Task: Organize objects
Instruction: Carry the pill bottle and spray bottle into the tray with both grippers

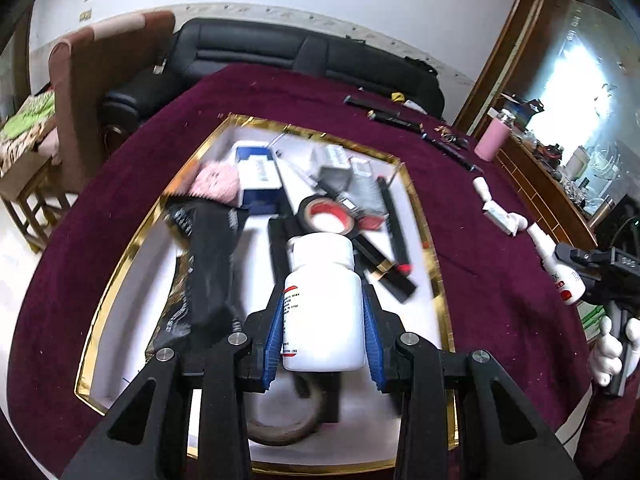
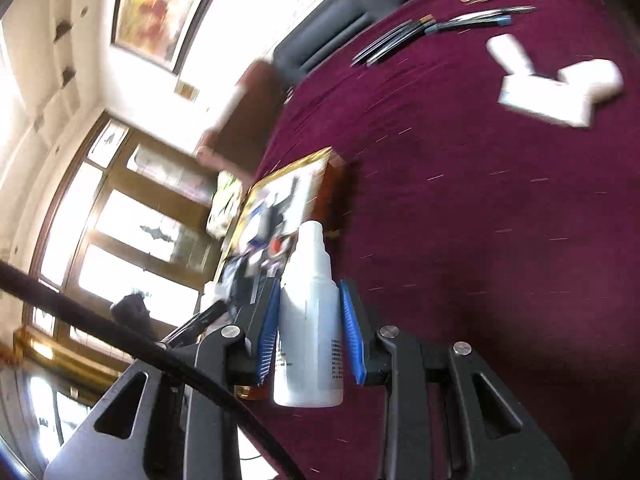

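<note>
My left gripper [image 1: 323, 312] is shut on a white pill bottle [image 1: 323, 304] with a red-striped label, held above the gold-rimmed white tray [image 1: 132, 240]. The tray holds a tape roll [image 1: 326, 218], a blue-white box [image 1: 258, 176], a pink puff [image 1: 214, 182], black pouches and pens. My right gripper [image 2: 308, 320] is shut on a white spray bottle [image 2: 310, 320], held over the maroon cloth [image 2: 480, 240] to the right of the tray [image 2: 280, 196]. The spray bottle and right gripper also show in the left wrist view [image 1: 560, 268].
White tubes and a small box [image 2: 548, 88] lie on the cloth at the far right, also in the left wrist view [image 1: 498, 212]. Pens and tweezers [image 1: 400, 118] lie at the far edge. A pink cup [image 1: 492, 140], a black sofa [image 1: 280, 52] and a sideboard stand beyond.
</note>
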The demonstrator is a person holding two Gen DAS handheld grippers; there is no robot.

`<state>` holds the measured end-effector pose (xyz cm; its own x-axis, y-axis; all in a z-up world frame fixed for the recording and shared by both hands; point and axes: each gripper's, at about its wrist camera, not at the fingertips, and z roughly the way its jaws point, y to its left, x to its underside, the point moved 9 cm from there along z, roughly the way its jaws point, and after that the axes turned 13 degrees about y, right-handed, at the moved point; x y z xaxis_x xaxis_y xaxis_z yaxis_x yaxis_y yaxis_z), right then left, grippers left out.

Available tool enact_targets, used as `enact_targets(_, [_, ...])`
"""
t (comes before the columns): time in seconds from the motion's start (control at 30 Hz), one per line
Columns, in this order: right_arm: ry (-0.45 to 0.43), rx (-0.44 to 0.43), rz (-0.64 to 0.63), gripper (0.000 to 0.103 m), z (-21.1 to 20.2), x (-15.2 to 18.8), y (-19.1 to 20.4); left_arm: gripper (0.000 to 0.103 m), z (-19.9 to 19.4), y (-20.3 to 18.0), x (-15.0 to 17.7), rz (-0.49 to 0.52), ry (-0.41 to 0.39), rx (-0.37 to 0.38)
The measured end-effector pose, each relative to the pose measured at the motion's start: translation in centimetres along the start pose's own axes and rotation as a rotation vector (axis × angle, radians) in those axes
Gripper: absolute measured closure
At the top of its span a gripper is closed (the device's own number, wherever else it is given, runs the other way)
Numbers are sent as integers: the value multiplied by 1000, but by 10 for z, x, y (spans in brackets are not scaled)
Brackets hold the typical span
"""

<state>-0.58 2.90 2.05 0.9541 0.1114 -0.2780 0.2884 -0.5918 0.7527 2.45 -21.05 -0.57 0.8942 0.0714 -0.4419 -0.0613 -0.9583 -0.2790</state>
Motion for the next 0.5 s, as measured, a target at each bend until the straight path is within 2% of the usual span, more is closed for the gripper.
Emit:
enact_targets(0.13, [93, -2, -52, 75, 56, -2, 39, 72, 19, 11, -11, -7, 26, -28])
enact_targets(0.27, [151, 14, -74, 75, 99, -11, 61, 72, 26, 28, -7, -17, 54, -52])
enact_targets(0.5, [196, 99, -88, 75, 150, -37, 72, 72, 33, 28, -6, -10, 72, -49])
